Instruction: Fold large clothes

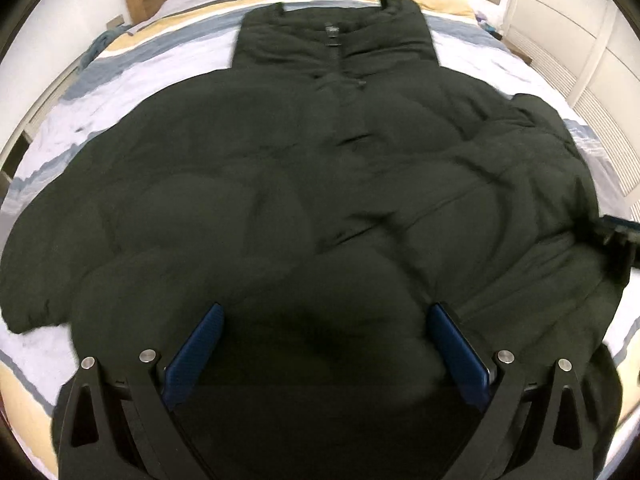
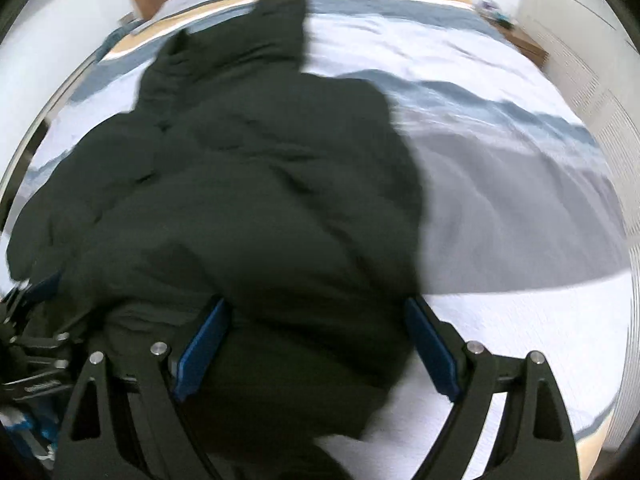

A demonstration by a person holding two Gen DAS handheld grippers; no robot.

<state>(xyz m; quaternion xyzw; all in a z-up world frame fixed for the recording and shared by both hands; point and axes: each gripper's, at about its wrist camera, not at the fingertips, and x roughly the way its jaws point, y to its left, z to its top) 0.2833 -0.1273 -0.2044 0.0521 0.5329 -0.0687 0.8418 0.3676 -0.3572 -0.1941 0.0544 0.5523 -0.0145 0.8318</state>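
jacket (image 1: 320,184) – spread flat on bed (image 1: 120,92), collar far | left tongs (image 1: 322,312) – wide, over hem, holding nothing | right tongs (image 2: 318,308) – wide, empty | risk: puffy slick fabric, shallow pinch slips, fold skews

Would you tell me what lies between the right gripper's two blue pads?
In the right wrist view, the dark puffer jacket fills the gap of the open right gripper, with bedsheet beside the right pad.
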